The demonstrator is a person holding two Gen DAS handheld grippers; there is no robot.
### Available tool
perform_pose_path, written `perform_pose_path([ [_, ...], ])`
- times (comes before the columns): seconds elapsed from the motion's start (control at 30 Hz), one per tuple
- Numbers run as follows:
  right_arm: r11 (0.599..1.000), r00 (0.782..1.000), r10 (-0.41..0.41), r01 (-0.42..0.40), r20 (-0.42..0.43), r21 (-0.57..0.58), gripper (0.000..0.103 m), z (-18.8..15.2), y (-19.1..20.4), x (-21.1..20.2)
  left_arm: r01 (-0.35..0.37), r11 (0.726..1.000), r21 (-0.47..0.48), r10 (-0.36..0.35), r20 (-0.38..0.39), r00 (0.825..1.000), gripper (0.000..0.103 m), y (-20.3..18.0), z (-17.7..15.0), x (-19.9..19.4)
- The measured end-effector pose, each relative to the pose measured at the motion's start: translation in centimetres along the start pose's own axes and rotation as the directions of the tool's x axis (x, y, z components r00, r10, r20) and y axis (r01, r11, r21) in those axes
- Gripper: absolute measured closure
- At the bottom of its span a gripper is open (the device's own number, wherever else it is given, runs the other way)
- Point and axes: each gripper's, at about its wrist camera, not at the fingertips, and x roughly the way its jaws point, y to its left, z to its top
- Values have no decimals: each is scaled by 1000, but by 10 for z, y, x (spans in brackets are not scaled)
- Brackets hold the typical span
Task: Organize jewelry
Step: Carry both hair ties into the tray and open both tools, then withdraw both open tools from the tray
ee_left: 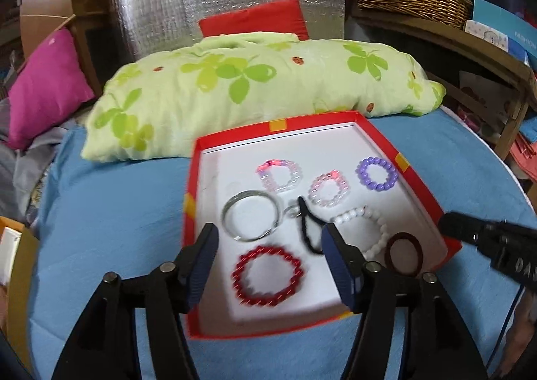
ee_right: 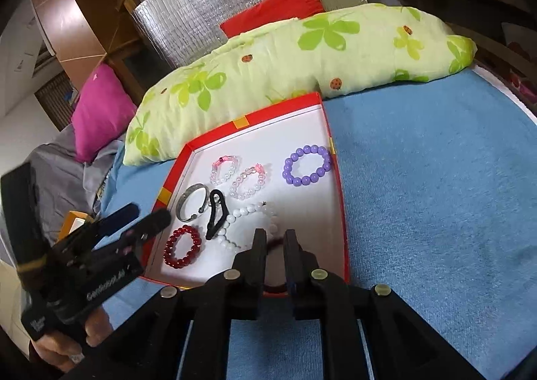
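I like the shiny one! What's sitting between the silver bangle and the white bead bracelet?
A black cord loop lies between the silver bangle and the white bead bracelet, clearest in the right wrist view.

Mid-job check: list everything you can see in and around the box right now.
Red cardboard box: 1, white inside, on blue bedspread.
Red bead bracelet: 1, near left corner.
Silver metal bangle: 1, box left.
Clear pink bead bracelets: 2, middle.
Purple bead bracelet: 1, far right.
White bead bracelet: 1, centre.
Black cord loop: 1, centre.
Dark red hair tie: 1, near right.
Green floral pillow: 1, behind.
Left gripper: open.
Right gripper: shut.
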Motion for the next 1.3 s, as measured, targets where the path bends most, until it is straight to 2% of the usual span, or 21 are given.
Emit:
perform_pose_path([
  [0.27,1000,999,-16,17,34,-16,91,-1,10,-13,-56,997,-60,55,-13,998,32,15,-23,-27],
  [0.43,999,1000,-5,5,2,-41,90,-8,21,-21,-82,991,-102,80,-26,997,30,22,-38,-46],
  [0.5,997,1000,-17,17,-9,-76,78,-14,29,-25,-93,989,-115,90,-30,995,29,23,-46,-54],
  [0.57,992,999,-48,47,-5,-114,50,-19,36,-29,-109,987,-116,106,-31,994,27,22,-52,-61],
  [0.6,990,998,-57,56,2,-130,45,-21,39,-32,-118,986,-116,115,-29,993,26,22,-55,-65],
  [0.8,970,995,-87,97,56,-223,44,-34,58,-50,-153,978,-143,152,-17,988,24,24,-78,-90],
  [1.13,967,990,-111,127,84,-219,44,-52,61,-77,-170,960,-224,172,-13,985,24,32,-105,-118],
  [1.3,967,989,-113,132,94,-220,44,-71,63,-98,-175,962,-211,176,-14,984,24,29,-112,-123],
])
